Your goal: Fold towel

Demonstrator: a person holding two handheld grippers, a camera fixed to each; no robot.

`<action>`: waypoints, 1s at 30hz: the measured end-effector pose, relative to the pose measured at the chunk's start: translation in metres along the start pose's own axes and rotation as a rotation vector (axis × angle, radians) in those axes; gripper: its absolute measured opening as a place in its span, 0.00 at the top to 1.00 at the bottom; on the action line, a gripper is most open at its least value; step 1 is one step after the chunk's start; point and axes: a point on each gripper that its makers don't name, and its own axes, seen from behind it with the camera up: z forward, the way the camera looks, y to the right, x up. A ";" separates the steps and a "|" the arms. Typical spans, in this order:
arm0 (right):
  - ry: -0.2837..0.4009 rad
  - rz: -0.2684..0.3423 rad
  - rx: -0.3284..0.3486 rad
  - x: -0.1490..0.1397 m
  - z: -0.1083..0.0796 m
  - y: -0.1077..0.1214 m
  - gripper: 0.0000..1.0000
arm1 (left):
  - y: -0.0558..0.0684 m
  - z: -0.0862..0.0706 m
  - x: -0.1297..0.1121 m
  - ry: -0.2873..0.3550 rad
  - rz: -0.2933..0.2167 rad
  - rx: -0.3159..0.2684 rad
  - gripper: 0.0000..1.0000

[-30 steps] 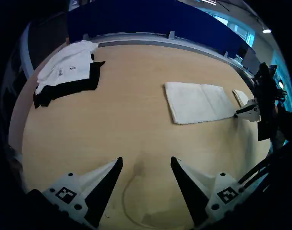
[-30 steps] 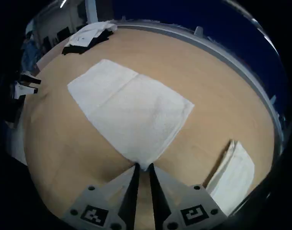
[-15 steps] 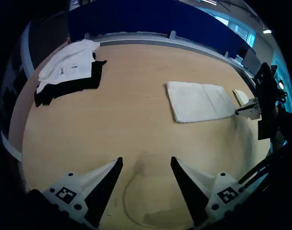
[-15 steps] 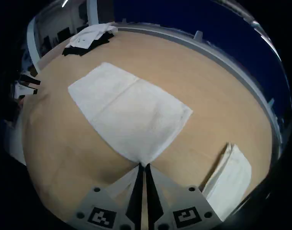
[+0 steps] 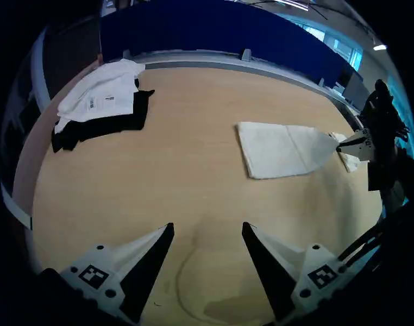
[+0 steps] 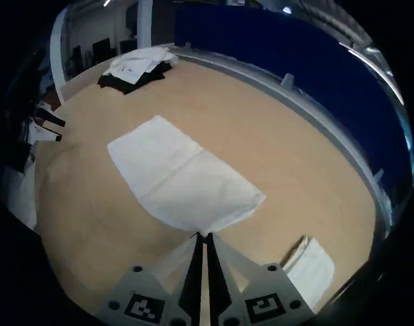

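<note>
A white towel point(image 6: 177, 182) lies spread on the wooden table point(image 6: 277, 152). My right gripper point(image 6: 201, 237) is shut on its near corner and holds that corner lifted off the wood. In the left gripper view the same towel point(image 5: 280, 149) lies at the right, with the right gripper point(image 5: 339, 147) pinching its raised corner. My left gripper point(image 5: 207, 227) hovers open over bare table, far from the towel, with nothing between its fingers.
A folded white towel point(image 6: 310, 269) lies at the table's near right. A pile of white and black clothes point(image 5: 101, 103) sits at the far left corner. A blue partition point(image 5: 218, 27) runs along the table's far edge.
The right gripper closed fully on the towel's corner and lifted it up off the table, pulling that end into a peak. The left gripper stayed put and open.
</note>
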 end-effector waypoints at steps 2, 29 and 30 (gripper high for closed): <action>0.014 -0.019 -0.004 0.010 -0.003 0.000 0.95 | -0.001 -0.001 0.001 0.005 -0.003 -0.001 0.07; 0.093 -0.200 0.054 0.099 -0.001 -0.039 0.95 | -0.014 -0.020 0.010 0.068 -0.053 0.014 0.07; 0.094 -0.205 0.059 0.101 0.001 -0.041 0.95 | -0.015 -0.021 0.010 0.071 -0.056 0.015 0.07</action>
